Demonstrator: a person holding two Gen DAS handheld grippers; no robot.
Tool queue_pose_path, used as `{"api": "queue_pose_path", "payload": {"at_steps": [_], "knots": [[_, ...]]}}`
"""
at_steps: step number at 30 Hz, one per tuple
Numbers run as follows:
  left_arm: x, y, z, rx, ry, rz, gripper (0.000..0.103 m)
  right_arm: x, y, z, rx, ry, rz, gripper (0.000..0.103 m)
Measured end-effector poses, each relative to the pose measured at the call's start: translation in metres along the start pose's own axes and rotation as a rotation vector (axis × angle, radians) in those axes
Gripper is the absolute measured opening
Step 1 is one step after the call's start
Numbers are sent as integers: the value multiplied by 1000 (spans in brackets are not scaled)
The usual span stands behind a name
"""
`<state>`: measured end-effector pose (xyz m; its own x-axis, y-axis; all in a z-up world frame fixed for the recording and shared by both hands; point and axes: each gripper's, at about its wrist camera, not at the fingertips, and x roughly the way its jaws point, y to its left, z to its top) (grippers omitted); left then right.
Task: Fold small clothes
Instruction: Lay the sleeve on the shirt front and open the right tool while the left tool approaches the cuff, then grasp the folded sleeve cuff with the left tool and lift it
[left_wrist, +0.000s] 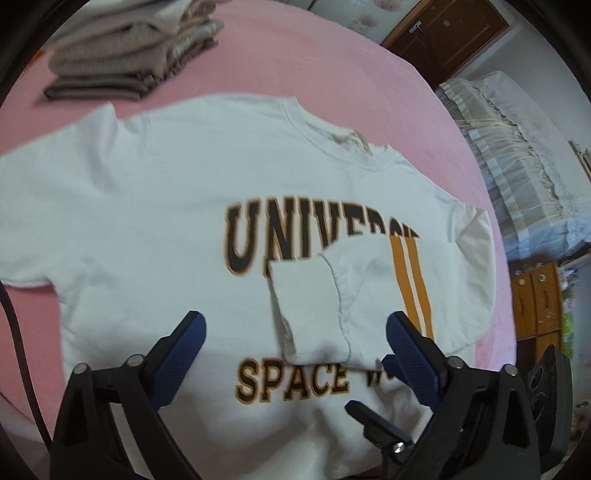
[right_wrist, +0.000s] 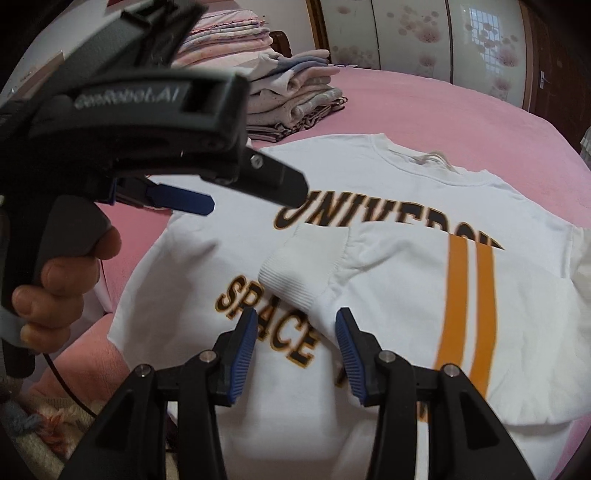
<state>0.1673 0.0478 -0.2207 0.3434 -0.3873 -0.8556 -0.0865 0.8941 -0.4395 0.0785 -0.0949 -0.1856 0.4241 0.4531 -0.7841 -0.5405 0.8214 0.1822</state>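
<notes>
The white sweatshirt (left_wrist: 155, 206) lies face up on the pink bed (left_wrist: 295, 62), one striped sleeve (right_wrist: 424, 266) folded across its chest lettering; both the left gripper (left_wrist: 295, 347) and right gripper (right_wrist: 295, 343) hover just over it with jaws apart, holding nothing. The risk, as a judgement: a careless pinch near the cuff (right_wrist: 299, 266) could drag the sleeve off the chest and undo the fold; the other sleeve is not yet folded in.

White cotton sweatshirt (left_wrist: 155, 192): black-and-orange chest lettering part-covered by folded orange-striped sleeve (left_wrist: 369, 295); left sleeve cut off at frame edge.
</notes>
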Motion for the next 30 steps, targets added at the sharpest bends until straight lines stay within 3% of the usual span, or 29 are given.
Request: {"api": "queue_pose_path", "payload": {"at_steps": [8,15,19,20,24,30], "knots": [[32,13,-14,-144,129,-239,82,-36,-26,-24,57,-19,-94,44],[47,8,-18,-193,142,-288,73,-58,-53,-35,141,-45,-160,44],[48,9,-16,-240,123,-352,48,-70,-69,-41,182,-61,-202,44],[47,9,-16,-244,117,-362,46,-73,-73,-42,195,-65,-210,44],[51,12,-21,-273,153,-296,47,-84,-84,-48,236,-85,-236,44],[52,16,-34,-318,183,-321,56,-89,-90,-55,253,-91,-247,44]]}}
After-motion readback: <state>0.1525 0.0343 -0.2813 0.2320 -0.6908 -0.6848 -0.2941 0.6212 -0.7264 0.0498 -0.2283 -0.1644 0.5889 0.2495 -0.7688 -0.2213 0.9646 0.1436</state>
